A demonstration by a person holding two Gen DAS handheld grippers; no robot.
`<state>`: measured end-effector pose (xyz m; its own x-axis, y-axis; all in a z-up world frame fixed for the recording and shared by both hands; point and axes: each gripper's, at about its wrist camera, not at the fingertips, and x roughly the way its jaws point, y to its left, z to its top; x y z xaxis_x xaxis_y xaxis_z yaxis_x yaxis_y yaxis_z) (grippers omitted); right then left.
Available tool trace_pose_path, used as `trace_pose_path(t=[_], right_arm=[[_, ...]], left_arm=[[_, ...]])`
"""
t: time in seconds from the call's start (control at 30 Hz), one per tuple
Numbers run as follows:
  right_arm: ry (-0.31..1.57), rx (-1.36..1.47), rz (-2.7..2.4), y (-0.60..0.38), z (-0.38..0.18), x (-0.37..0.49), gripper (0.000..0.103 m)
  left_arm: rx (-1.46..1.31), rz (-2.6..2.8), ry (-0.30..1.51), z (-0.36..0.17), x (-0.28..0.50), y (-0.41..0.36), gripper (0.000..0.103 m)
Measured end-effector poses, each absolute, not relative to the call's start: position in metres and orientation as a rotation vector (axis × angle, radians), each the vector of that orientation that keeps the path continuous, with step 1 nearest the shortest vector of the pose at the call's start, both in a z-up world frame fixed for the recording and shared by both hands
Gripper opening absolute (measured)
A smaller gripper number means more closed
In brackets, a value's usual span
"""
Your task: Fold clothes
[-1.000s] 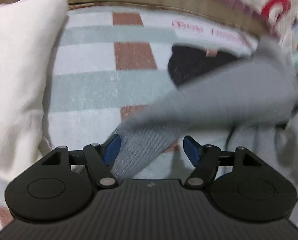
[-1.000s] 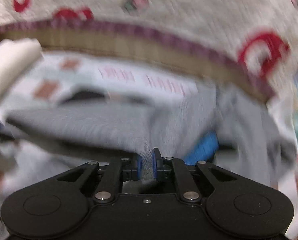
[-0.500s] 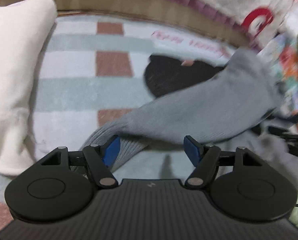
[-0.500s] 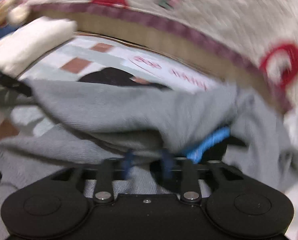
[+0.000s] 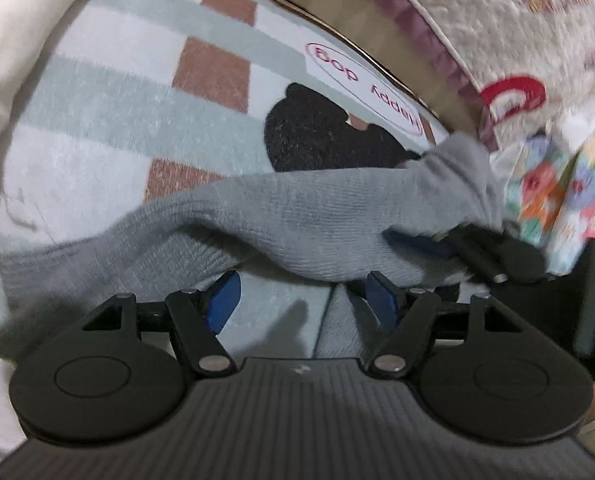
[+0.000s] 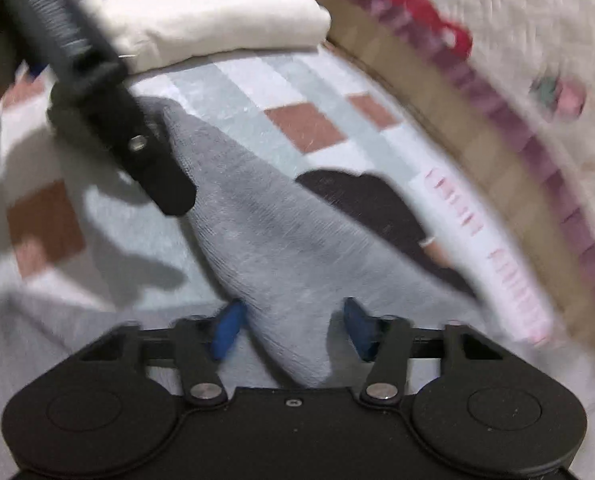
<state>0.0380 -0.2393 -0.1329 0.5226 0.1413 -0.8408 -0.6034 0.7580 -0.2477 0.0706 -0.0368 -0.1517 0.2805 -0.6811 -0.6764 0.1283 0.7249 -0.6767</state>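
Note:
A grey knit sleeve stretches across the checked blanket, with its ribbed cuff at the left. My left gripper is open, and the sleeve hangs just past its blue fingertips without being pinched. The right gripper's fingers reach under the sleeve's right end. In the right wrist view the sleeve runs down between the jaws of my right gripper, which are closing. A gap still shows beside the right pad. The left gripper stands at the sleeve's far end.
A folded cream cloth lies at the blanket's far side. The blanket carries a black bear figure and pink lettering. A quilted cover with red letters and a floral cloth border it at the right.
My right gripper let go of the grey fold it pinched, swung sideways and rolled; the sleeve now lies between its spread jaws. The left view rolled, and the sleeve slid from its jaws to beyond the tips.

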Motion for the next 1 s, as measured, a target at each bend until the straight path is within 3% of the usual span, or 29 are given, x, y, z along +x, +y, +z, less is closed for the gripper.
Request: trace_pose_path(t=[0.07,0.33,0.43,0.6,0.63,0.67,0.77,0.83,0.93,0.97,1.0], right_arm=[[0.955,-0.475,0.480,-0.243,-0.133,0.046,0.014],[0.851,-0.129,0.421,-0.258,-0.093,0.012,0.012],[0.882,-0.005,0.483,-0.268,-0.101,0.007,0.007],[0.911,0.126,0.502,-0.291,-0.111,0.001,0.007],[0.917,0.131,0.514,-0.293,-0.112,0.001,0.005],[0.924,0.135,0.525,-0.296,-0.112,0.002,0.002],[0.973,0.086,0.588,-0.293,-0.111,-0.002,0.002],[0.957,0.008,0.579,-0.299,-0.097,0.003,0.002],[0.883,-0.015,0.430,-0.330,-0.064,0.028,0.010],[0.879,-0.001,0.370,-0.344,-0.054,0.043,0.031],[0.894,-0.008,0.296,-0.355,-0.050,0.061,0.046]], left_arm=[[-0.618,-0.559,1.166,-0.158,0.074,-0.035,0.069],[-0.689,-0.554,1.140,-0.163,0.081,-0.041,0.069],[-0.690,-0.560,1.110,-0.164,0.081,-0.053,0.069],[-0.684,-0.523,1.101,-0.167,0.080,-0.064,0.066],[-0.671,-0.512,1.095,-0.166,0.081,-0.066,0.055],[-0.653,-0.499,1.087,-0.164,0.083,-0.069,0.036],[-0.532,-0.447,1.046,-0.157,0.084,-0.080,0.006],[-0.421,-0.405,1.009,-0.151,0.082,-0.089,0.004],[-0.309,-0.358,0.968,-0.145,0.081,-0.098,0.003],[-0.310,-0.359,0.965,-0.145,0.082,-0.097,0.004],[-0.311,-0.359,0.966,-0.146,0.085,-0.097,0.004]])
